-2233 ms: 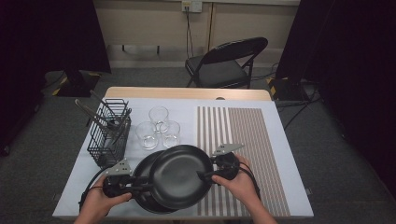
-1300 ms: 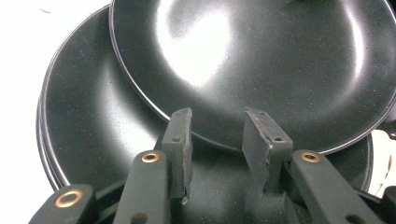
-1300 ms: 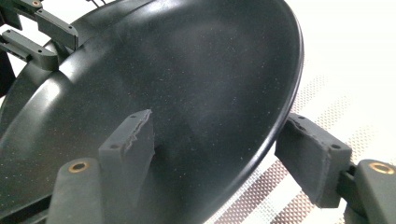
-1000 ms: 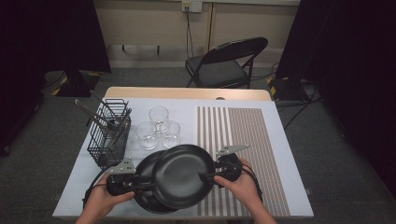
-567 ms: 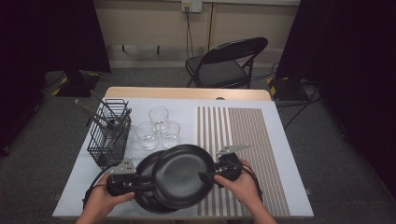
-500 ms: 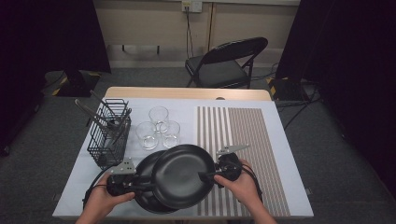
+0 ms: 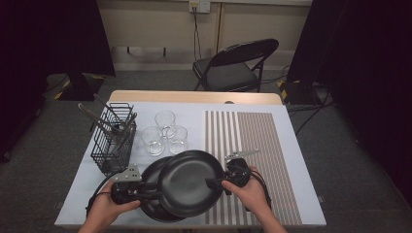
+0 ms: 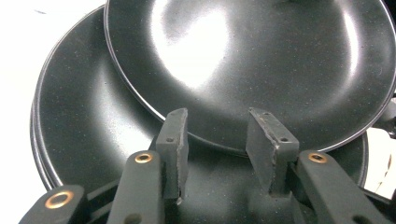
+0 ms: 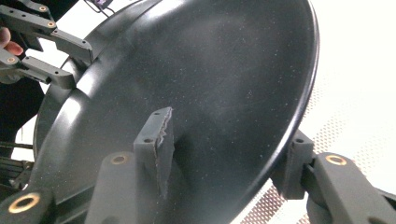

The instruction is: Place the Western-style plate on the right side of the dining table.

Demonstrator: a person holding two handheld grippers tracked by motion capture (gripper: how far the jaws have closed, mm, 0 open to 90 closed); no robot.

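A black top plate (image 7: 187, 182) (image 8: 257, 60) (image 9: 210, 84) lies shifted to the right on a lower black plate (image 7: 153, 173) (image 8: 84, 126) at the table's front. My right gripper (image 7: 214, 183) (image 9: 226, 140) has its jaws astride the top plate's right rim, one pad on the inner face and one under the edge. They have just been closing on it. My left gripper (image 7: 153, 191) (image 8: 215, 126) (image 9: 81, 65) stands open above the lower plate, its tips at the top plate's left rim.
A black wire basket (image 7: 114, 141) with utensils stands at the left. Three clear glasses (image 7: 165, 133) sit behind the plates. A striped mat (image 7: 257, 145) covers the table's right half. A folding chair (image 7: 238, 68) stands beyond the far edge.
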